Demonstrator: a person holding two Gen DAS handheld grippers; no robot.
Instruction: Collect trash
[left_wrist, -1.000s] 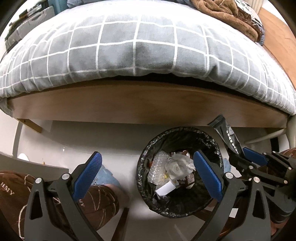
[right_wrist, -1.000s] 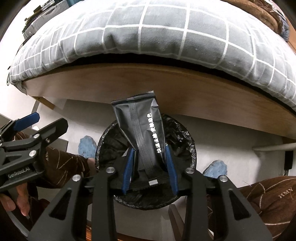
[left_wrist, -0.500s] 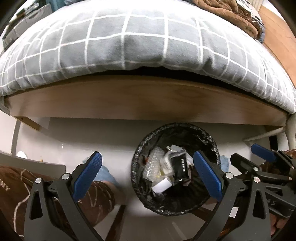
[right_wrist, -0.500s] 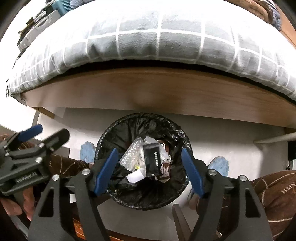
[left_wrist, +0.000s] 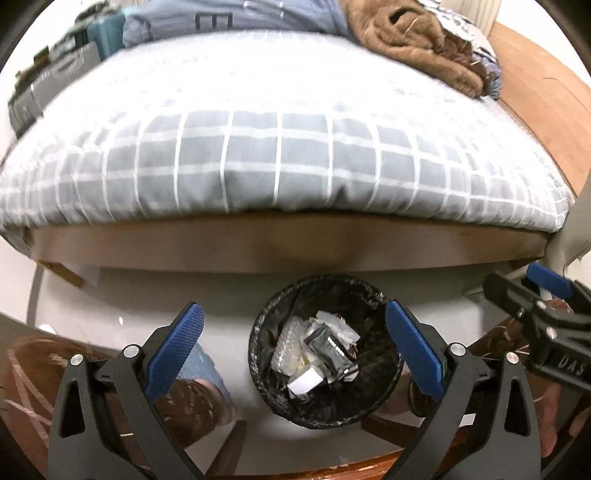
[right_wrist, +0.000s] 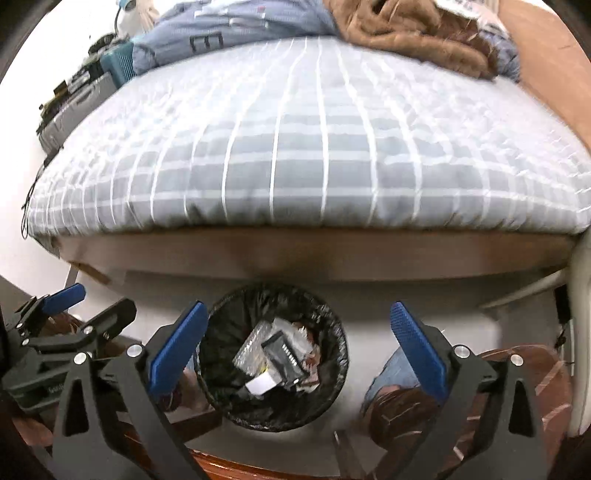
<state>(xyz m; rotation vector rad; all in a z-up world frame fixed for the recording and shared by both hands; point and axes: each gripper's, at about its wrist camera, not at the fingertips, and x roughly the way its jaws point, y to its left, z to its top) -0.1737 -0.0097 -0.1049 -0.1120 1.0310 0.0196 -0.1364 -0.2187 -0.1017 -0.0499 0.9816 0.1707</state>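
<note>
I hold both claws above a black-lined waste bin that stands on the pale floor just in front of a wooden bed frame. My right claw stands at its widest, its jaws having just been opening, with nothing between its blue pads; the black snack packet lies in the bin on top of bubble wrap and a white slip of paper. My left claw is also spread wide and empty, its pads framing the same bin from above, touching nothing. The black packet shows there too, among crumpled wrappers. A grey checked duvet overhangs the bed frame, and a brown blanket is heaped at its far end.
</note>
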